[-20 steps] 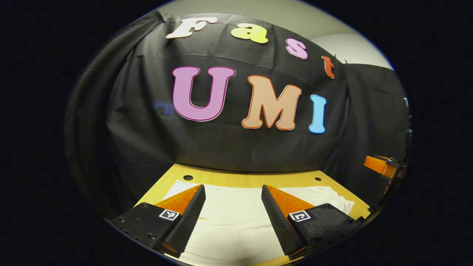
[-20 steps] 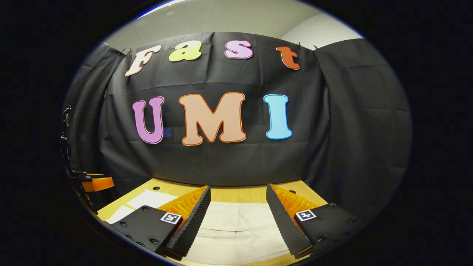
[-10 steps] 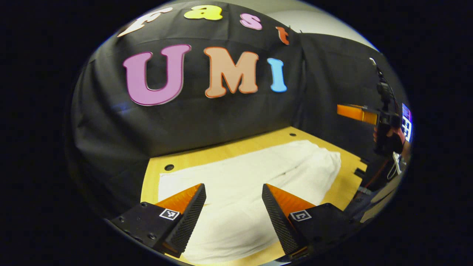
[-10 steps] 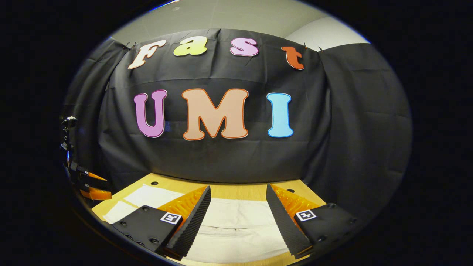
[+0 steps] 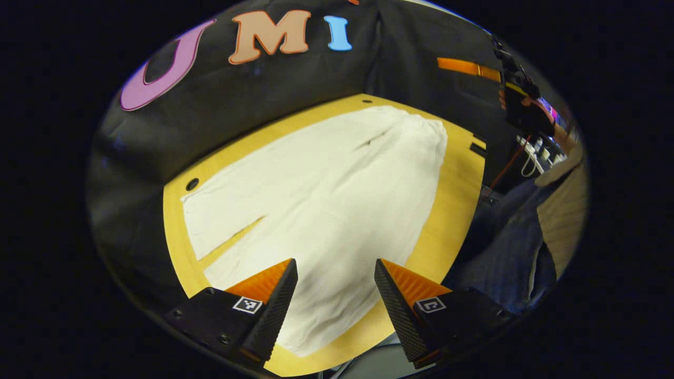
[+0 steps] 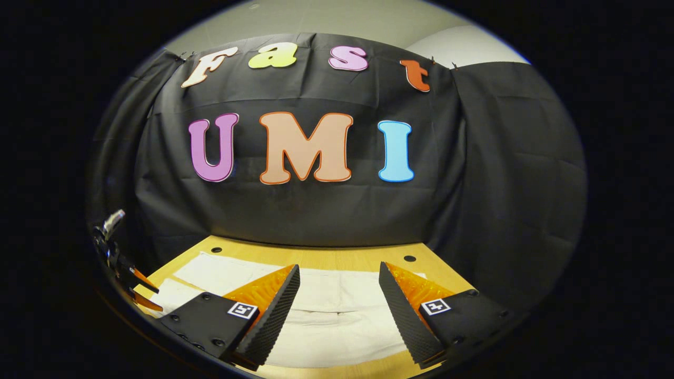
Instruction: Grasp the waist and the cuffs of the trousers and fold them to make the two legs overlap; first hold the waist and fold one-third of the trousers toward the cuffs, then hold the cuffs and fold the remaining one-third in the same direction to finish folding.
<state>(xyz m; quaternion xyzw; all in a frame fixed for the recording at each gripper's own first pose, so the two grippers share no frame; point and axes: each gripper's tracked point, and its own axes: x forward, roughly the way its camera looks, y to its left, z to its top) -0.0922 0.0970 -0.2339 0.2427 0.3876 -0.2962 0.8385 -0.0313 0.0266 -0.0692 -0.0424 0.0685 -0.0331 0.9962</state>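
1. While it hangs above the table, the left gripper point(image 5: 334, 295) has its fingers spread wide, gripping nothing.
2. Beneath it, white trousers point(image 5: 326, 195) lie flat on the wooden table point(image 5: 458, 173) (legs parted near the cuffs).
3. Off by the waist end, the right gripper point(image 6: 337, 305) likewise gapes empty above the cloth.

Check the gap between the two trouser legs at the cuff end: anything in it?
Nothing: bare wooden tabletop shows between the white trousers' legs, in the left gripper view.
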